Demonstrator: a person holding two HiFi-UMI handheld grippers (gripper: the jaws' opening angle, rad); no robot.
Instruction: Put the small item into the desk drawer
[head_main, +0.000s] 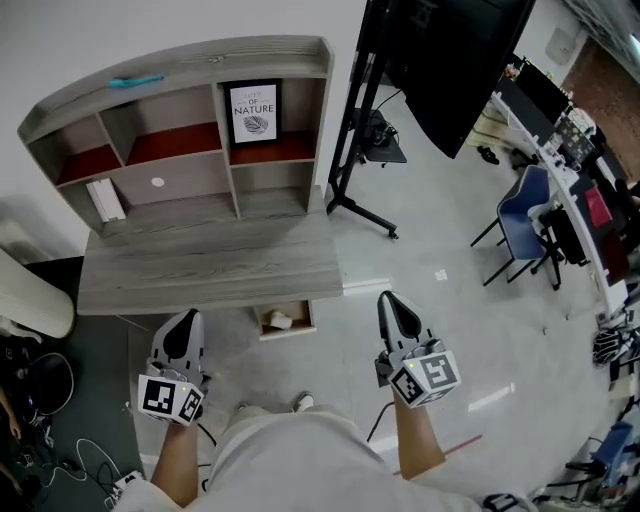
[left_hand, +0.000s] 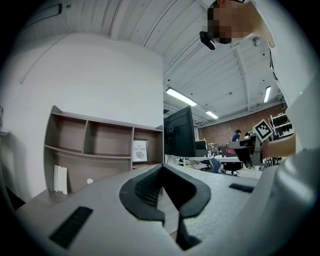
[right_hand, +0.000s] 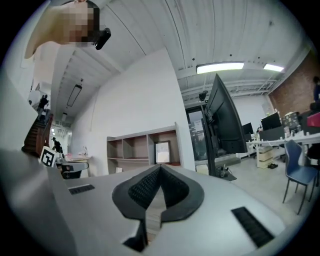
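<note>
Jaws together, empty: left gripper (head_main: 188, 318), right gripper (head_main: 390, 300).

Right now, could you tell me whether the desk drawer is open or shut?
Open: the drawer juts out beneath the desk's front edge in the head view, with a small pale item lying inside.

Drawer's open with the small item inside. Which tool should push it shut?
Left, but only narrowly. The open drawer holding the small item sits between the two shut, empty tools. The left tool looks slightly nearer its front edge than the right tool.
</note>
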